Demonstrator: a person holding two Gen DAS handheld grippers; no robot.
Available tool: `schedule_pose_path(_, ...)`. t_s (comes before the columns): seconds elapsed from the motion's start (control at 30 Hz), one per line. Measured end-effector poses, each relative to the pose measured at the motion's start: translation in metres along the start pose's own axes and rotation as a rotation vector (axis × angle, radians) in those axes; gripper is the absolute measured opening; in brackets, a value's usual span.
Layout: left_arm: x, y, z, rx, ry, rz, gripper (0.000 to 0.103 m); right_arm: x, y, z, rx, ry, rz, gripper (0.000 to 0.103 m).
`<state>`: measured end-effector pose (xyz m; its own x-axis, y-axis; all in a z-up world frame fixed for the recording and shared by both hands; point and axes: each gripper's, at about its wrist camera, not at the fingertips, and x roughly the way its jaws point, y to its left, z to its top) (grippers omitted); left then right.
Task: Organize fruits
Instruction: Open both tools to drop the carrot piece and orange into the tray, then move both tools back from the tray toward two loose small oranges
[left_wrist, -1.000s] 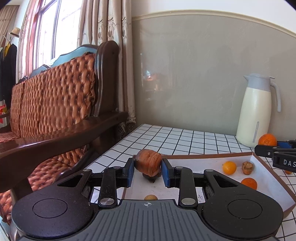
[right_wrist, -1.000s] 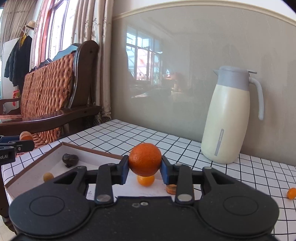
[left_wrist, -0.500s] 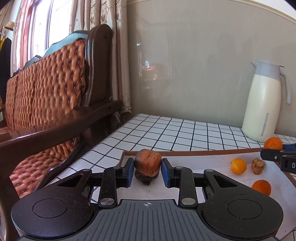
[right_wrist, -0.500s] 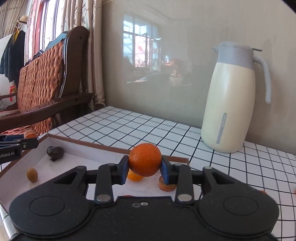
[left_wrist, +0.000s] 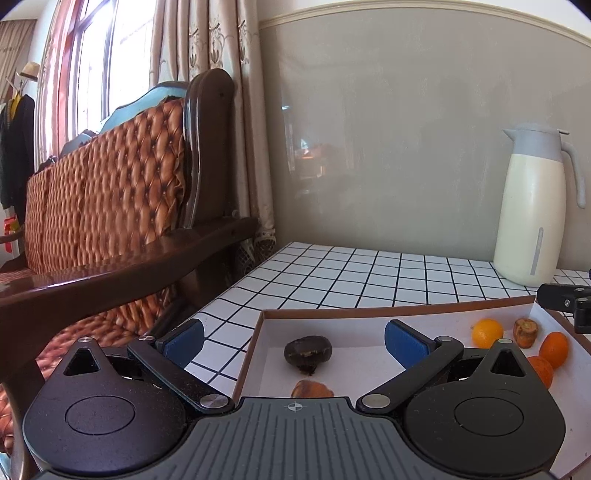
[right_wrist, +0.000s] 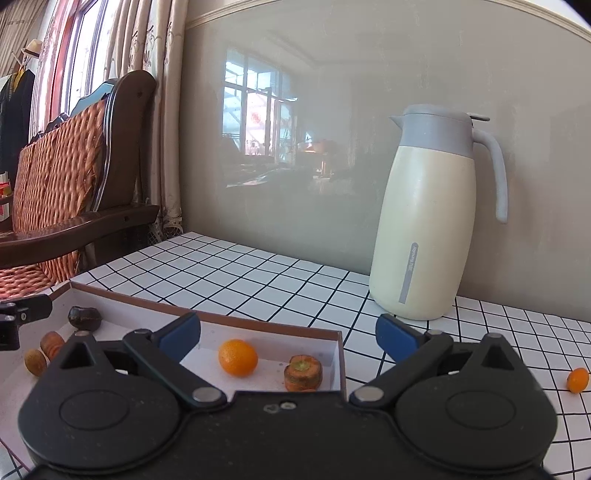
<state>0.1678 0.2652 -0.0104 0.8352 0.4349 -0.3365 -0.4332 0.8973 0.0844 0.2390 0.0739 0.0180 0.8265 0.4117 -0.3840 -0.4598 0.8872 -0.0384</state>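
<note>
Orange, and alone on the tiled worktop (right_wrist: 258, 280), a small fruit (right_wrist: 577, 380) lies at the far right edge of the right wrist view, well outside the shallow cardboard tray (right_wrist: 338, 354) that holds the rest. It sits to the right of the right tongs (right_wrist: 288, 334) and slightly nearer the camera than their tips, so by my reading the coming move turns on a swing rightward. The right hand is clearly the nearer one. The fruit looks nearly round, with no long axis worth aligning to.

Inside the tray, in the right wrist view, a round orange (right_wrist: 238, 357) and a squat, ridged orange-brown fruit (right_wrist: 303, 373) lie between and below the blue pads. A dark fruit (right_wrist: 84, 317) and two small brownish pieces rest toward the left end.

Both pairs of tongs have just been opening and now stand spread wide, released, with nothing between the pads. The left tongs (left_wrist: 293, 338) hang over the tray's left end, the dark fruit (left_wrist: 307, 350) straight ahead of them and a brown-orange fruit (left_wrist: 311, 388) just below it at the housing's edge.

A cream jug (right_wrist: 424, 236) stands on the worktop at the wall, upper right.
</note>
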Motion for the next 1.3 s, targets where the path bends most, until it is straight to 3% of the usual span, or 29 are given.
schedule_pose_path(0.43,-0.025,-0.023,0.004,-0.042,-0.060,-0.007,0.103,-0.024,-0.003,-0.002,-0.031,-0.033,-0.008,0.097)
schedule_pose_path(0.7,-0.034,-0.044,0.008,-0.070,-0.108,0.020,0.103,-0.033,-0.029,-0.007,-0.043,-0.011,-0.062,0.097)
schedule_pose_path(0.93,-0.040,-0.090,0.016,-0.032,-0.075,-0.090,0.103,-0.045,-0.061,-0.013,-0.044,0.002,-0.108,0.097)
schedule_pose_path(1.07,-0.040,-0.116,0.017,-0.058,-0.038,-0.103,0.103,-0.055,-0.086,-0.018,-0.021,0.003,-0.135,0.097)
schedule_pose_path(1.3,-0.052,-0.166,0.012,0.014,-0.063,-0.183,0.103,-0.067,-0.128,-0.027,0.031,0.019,-0.181,0.097)
